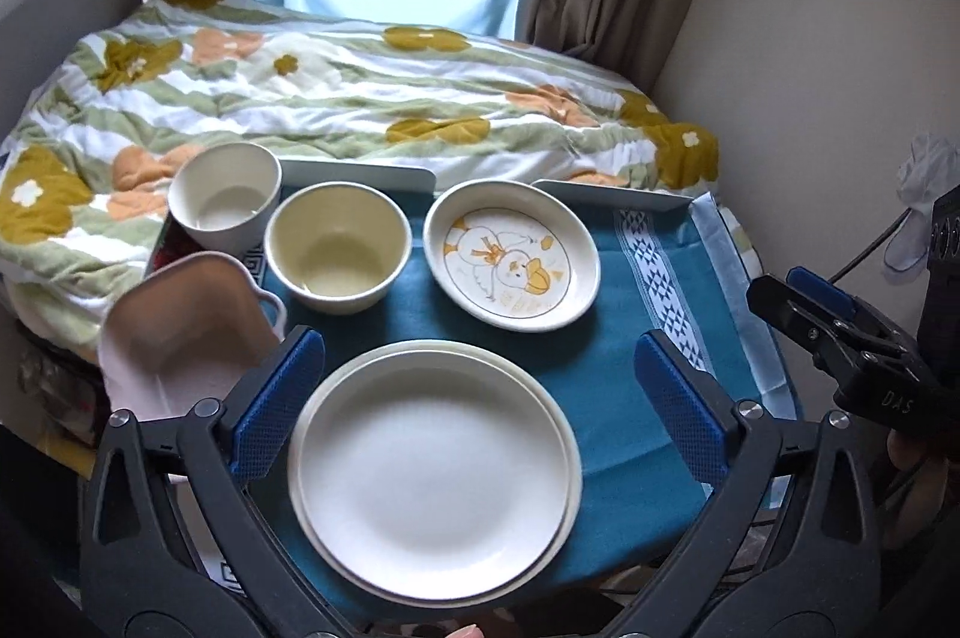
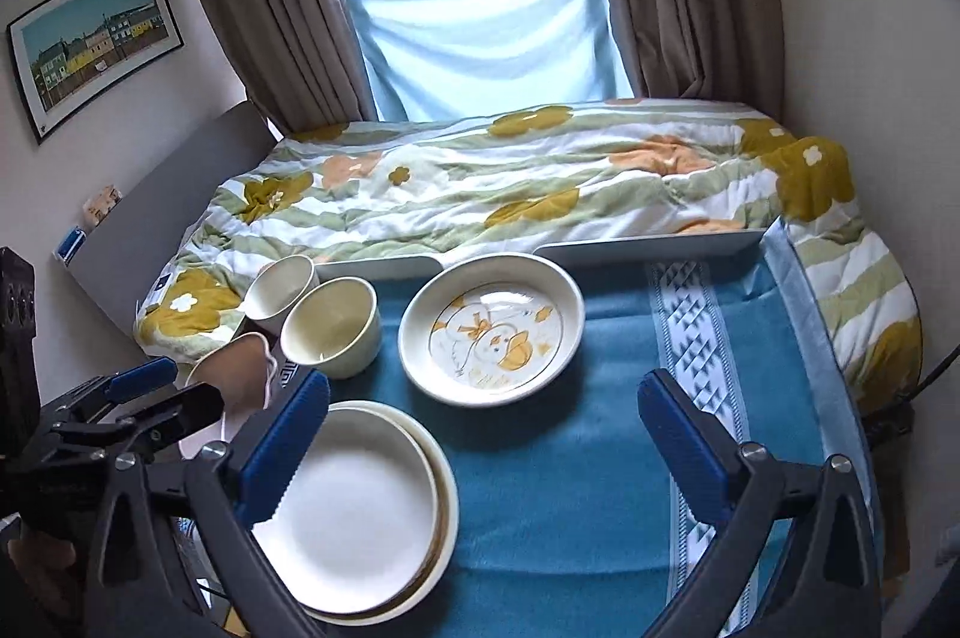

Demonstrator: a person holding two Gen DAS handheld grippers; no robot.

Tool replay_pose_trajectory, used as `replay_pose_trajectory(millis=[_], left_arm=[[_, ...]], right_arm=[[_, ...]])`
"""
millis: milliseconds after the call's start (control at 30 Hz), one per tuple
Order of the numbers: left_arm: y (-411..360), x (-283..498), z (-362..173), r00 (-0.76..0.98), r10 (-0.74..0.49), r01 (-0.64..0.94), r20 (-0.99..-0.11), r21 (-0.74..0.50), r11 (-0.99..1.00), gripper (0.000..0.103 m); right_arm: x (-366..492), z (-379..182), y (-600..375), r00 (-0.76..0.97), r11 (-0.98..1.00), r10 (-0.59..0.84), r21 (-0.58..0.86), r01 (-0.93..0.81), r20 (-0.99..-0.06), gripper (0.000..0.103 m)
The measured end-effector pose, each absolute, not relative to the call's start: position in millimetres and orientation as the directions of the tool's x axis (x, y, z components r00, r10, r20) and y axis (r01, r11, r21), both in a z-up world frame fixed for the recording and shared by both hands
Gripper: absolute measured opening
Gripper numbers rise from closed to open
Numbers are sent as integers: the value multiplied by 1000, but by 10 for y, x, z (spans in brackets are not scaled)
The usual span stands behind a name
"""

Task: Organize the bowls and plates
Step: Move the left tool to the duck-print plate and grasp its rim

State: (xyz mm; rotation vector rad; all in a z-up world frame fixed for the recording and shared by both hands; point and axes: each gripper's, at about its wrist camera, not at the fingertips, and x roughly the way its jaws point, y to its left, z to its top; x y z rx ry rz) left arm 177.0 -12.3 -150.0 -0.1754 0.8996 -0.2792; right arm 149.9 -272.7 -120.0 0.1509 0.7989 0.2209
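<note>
A white plate (image 1: pixel 435 488) lies stacked on a cream plate at the near edge of the teal cloth (image 1: pixel 606 368); the stack also shows in the right wrist view (image 2: pixel 354 512). My left gripper (image 1: pixel 480 398) is open above it, one finger on each side. A duck-print dish (image 1: pixel 510 257) (image 2: pixel 492 329) sits behind. A cream bowl (image 1: pixel 338 248) (image 2: pixel 332 326), a white bowl (image 1: pixel 225 197) (image 2: pixel 282 287) and a pink scalloped dish (image 1: pixel 180 332) (image 2: pixel 237 377) stand at the left. My right gripper (image 2: pixel 486 428) is open and empty over the cloth.
A bed with a floral quilt (image 1: pixel 360 98) lies right behind the table. A grey raised rail (image 2: pixel 654 248) runs along the table's far edge. Curtains and a window are beyond. A wall (image 1: pixel 810 68) stands close on the right.
</note>
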Motion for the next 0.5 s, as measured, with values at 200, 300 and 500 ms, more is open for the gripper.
replay_pose_trajectory(millis=[200, 300, 500], left_arm=[[-319, 2089, -1726, 553, -306, 73, -775, -321, 944, 103], [-437, 2247, -1889, 539, -276, 9, -796, -322, 947, 103], [-572, 2638, -2309, 496, -205, -152, -843, -318, 936, 103]], right_arm=[[2014, -1211, -2963, 601, 962, 258, 146, -229, -756, 103], [2325, -1352, -3060, 547, 941, 312, 171, -293, -777, 103], [3013, -1872, -3091, 413, 892, 377, 204, -403, -829, 103]])
